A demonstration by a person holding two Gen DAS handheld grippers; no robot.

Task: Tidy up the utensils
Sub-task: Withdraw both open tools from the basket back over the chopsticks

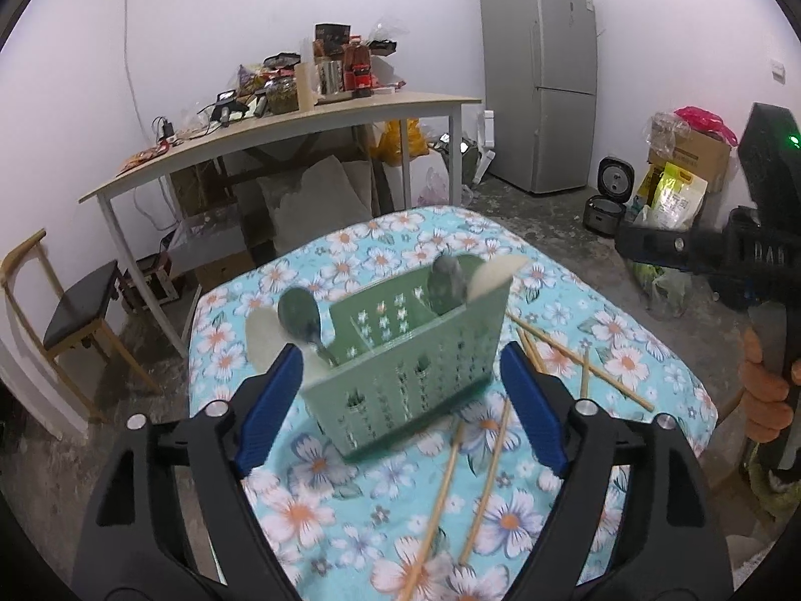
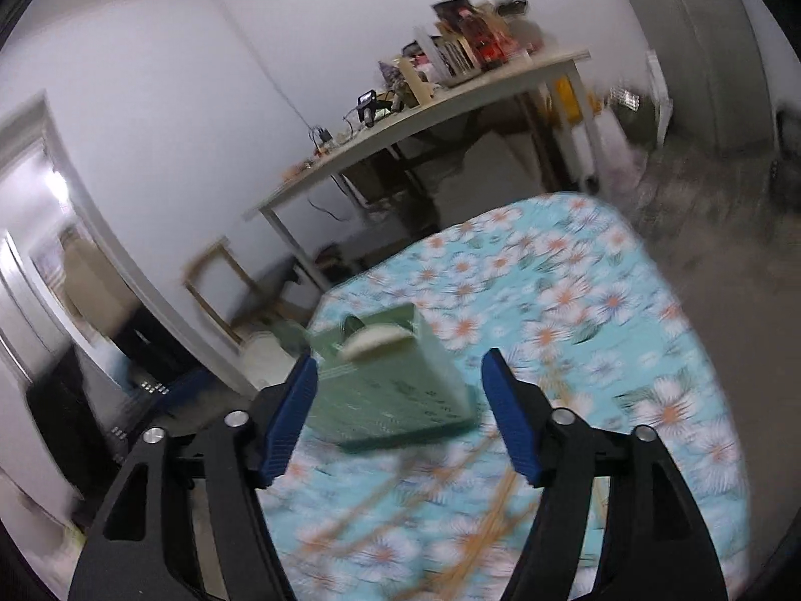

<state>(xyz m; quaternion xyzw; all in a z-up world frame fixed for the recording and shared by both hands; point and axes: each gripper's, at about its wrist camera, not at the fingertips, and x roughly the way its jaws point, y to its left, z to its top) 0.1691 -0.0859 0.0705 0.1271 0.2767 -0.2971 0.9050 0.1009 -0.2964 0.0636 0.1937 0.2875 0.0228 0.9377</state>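
A pale green perforated utensil basket (image 1: 400, 350) stands on the flowered tablecloth (image 1: 350, 516). A dark green spoon (image 1: 299, 315) and a white spoon (image 1: 260, 335) lean out of its left end. Another dark spoon (image 1: 447, 280) and a white one (image 1: 495, 273) stick up at its far right. Several wooden chopsticks (image 1: 488, 476) lie loose on the cloth, in front of the basket and to its right. My left gripper (image 1: 400, 400) is open, its blue pads (image 1: 270, 400) flanking the basket without pressing on it. My right gripper (image 2: 400, 415) is open too, with the blurred basket (image 2: 395, 395) just ahead between its fingers.
A person's hand (image 1: 763, 390) holds the right gripper's black body (image 1: 701, 245) at the right edge. Behind stand a cluttered long table (image 1: 300, 120), a chair (image 1: 75, 310), a grey fridge (image 1: 540, 75), rice cookers (image 1: 606, 200) and boxes on the floor.
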